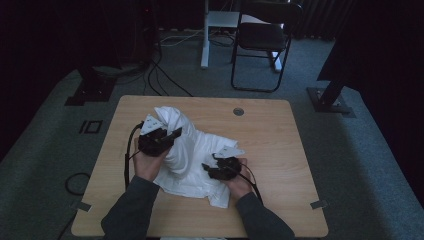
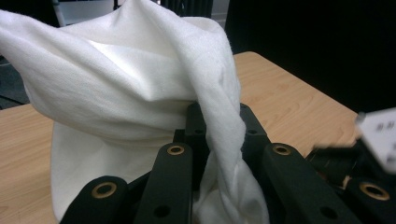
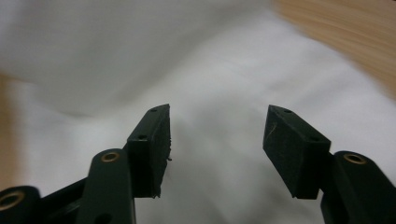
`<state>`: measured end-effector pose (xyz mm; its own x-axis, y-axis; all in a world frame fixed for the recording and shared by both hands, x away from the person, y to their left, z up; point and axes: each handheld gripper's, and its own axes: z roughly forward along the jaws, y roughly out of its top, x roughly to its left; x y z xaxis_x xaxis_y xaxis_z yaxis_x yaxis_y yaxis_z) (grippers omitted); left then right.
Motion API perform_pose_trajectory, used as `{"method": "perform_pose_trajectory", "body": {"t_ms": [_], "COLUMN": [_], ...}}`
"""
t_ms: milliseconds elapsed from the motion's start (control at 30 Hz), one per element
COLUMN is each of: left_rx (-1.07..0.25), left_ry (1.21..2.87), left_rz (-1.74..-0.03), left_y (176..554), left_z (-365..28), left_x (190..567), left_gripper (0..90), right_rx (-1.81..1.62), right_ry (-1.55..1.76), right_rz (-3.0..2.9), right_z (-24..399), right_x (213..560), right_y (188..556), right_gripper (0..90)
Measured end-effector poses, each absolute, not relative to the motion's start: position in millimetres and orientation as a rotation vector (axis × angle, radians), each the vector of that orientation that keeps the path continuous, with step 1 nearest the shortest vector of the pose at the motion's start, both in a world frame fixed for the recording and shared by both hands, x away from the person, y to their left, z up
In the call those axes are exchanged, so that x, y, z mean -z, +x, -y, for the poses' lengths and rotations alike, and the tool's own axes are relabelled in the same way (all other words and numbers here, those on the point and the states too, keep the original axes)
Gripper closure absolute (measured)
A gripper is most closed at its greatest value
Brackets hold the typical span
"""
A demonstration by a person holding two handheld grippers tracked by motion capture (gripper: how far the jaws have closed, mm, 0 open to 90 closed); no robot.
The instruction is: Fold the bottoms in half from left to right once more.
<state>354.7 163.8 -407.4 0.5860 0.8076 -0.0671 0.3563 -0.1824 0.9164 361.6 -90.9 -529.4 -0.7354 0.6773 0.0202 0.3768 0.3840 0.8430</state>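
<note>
A pale wooden surface (image 1: 270, 150) is standing on grey carpet, with a dark chair (image 1: 262, 40) and a white table leg (image 1: 205, 45) beyond its far edge and black cables (image 1: 160, 75) trailing across the floor to the far left. A small round grommet (image 1: 238, 111) is sitting near the surface's far edge.

A white cloth (image 1: 192, 150) is lying crumpled at the middle of the surface; its left part is being held up in a rumpled peak, while the rest is spreading flat toward the near edge between the person's two grey-sleeved forearms (image 1: 132, 207).

The left gripper (image 1: 167, 137) is sitting at the raised part of the cloth. In the left gripper view, the cloth (image 2: 140, 84) is billowing above the gripper (image 2: 219, 135), and a twisted rope of fabric is running down between the jaws, which are standing nearly closed and pinching it.

The right gripper (image 1: 207, 167) is hovering over the flat part of the cloth on the near right side. In the right gripper view, the gripper (image 3: 215, 140) is showing its jaws standing well apart with nothing between them, the cloth (image 3: 210, 70) lying blurred beyond them and a strip of the surface (image 3: 345, 32) showing at the upper right.
</note>
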Motion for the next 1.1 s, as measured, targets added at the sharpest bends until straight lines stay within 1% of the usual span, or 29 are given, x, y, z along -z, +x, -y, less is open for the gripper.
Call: {"method": "perform_pose_trajectory", "body": {"t_ms": [100,200,300,400,467,500,533,600,767,867,1000,1067,1100], "left_rx": [-0.532,-0.52,-0.513,-0.485,-0.482,-0.44,-0.427,-0.406,-0.335,-0.318,-0.322,-0.317,-0.299], "left_ry": [1.789,1.815,1.853,1.881,1.893,1.914,1.928,1.97,2.095,2.131,2.119,2.119,2.116], "left_rz": [-0.936,-0.899,-0.864,-0.838,-0.827,-0.813,-0.805,-0.79,-0.77,-0.769,-0.776,-0.777,-0.779], "left_y": [352.4,349.4,347.6,348.8,349.0,349.7,349.6,349.4,352.1,354.3,352.4,352.1,349.8], "left_z": [-155.7,-142.0,-123.9,-107.5,-101.2,-87.4,-80.2,-63.9,-25.2,-12.0,-11.9,-14.0,-17.4], "left_x": [408.1,409.6,414.0,424.2,429.5,444.5,452.0,468.4,518.0,539.9,537.9,536.7,533.6], "left_gripper": [79.7,79.6,79.6,79.6,79.5,79.5,79.4,79.3,78.5,78.0,76.2,74.0,74.0], "right_rx": [-1.073,-0.965,-1.012,-1.03,-1.048,-1.088,-1.194,-1.245,-1.375,-1.442,-1.446,-1.422,-1.383], "right_ry": [1.054,1.112,1.132,1.109,1.106,1.136,1.239,1.3,1.334,1.26,1.129,1.12,1.123], "right_rz": [-2.289,-2.325,-2.331,-2.375,-2.386,-2.387,-2.3,-2.198,-2.048,-2.032,-2.112,-2.141,-2.167], "right_z": [110.4,113.6,111.5,109.5,112.2,117.7,139.1,161.1,203.3,207.6,193.1,188.6,184.2], "right_x": [537.9,553.1,556.1,554.7,554.5,553.8,547.3,537.9,508.7,492.2,483.7,485.4,488.5], "right_y": [369.7,379.5,387.1,392.5,394.0,395.5,394.6,391.6,381.4,371.2,363.6,364.7,366.9], "right_gripper": [43.6,47.6,50.8,51.7,51.3,50.0,49.7,47.7,42.8,40.0,36.7,36.8,39.0]}}
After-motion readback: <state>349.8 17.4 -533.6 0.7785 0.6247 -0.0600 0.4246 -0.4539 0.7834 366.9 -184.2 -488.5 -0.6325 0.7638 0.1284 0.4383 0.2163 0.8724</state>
